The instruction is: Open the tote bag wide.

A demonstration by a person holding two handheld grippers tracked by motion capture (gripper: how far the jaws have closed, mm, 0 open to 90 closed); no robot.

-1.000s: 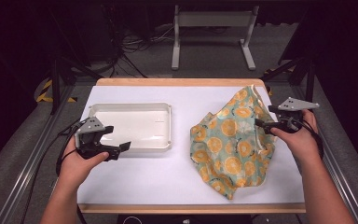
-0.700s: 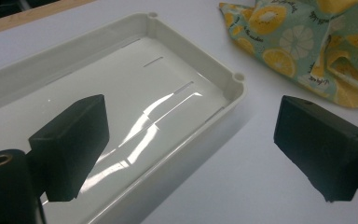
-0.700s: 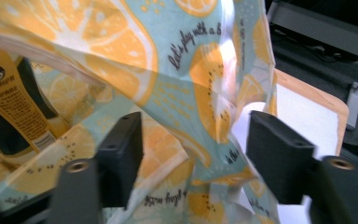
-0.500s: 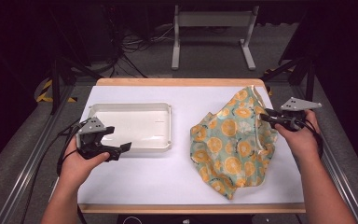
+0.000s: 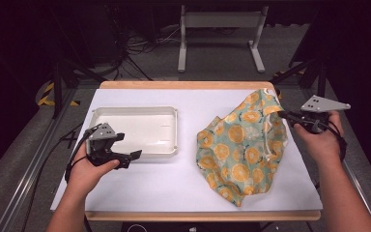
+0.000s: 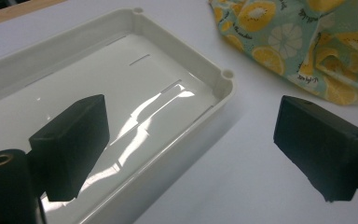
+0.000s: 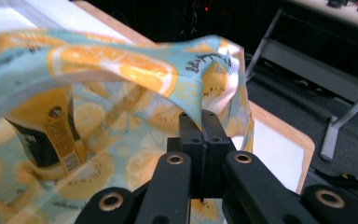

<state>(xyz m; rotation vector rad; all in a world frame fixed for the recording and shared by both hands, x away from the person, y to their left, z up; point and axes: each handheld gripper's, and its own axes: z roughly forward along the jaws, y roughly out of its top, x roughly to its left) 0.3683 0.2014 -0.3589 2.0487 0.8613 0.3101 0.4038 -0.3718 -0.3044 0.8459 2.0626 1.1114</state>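
A teal cloth bag (image 5: 241, 147) printed with orange slices lies on the right half of the white table. My right gripper (image 5: 284, 115) is shut on its far right rim, and in the right gripper view the jaws (image 7: 200, 122) pinch that rim and hold the mouth open. Inside the bag (image 7: 135, 74) stands a dark container with a yellow label (image 7: 46, 135). A white plastic tray (image 5: 174, 145) sits empty at the left. My left gripper (image 5: 128, 146) hovers open at its near right corner, one jaw over the tray (image 6: 223, 81), the other over the table.
The white mat (image 5: 159, 186) covers a wooden tabletop whose edge (image 5: 183, 85) shows at the back. Beyond the table are a grey metal stand (image 5: 222, 34) and cables on the floor. The bag (image 6: 317, 42) lies to the right of the tray.
My right hand has drifted slightly to the right with the bag's rim still pinched. The left gripper and tray have not moved.
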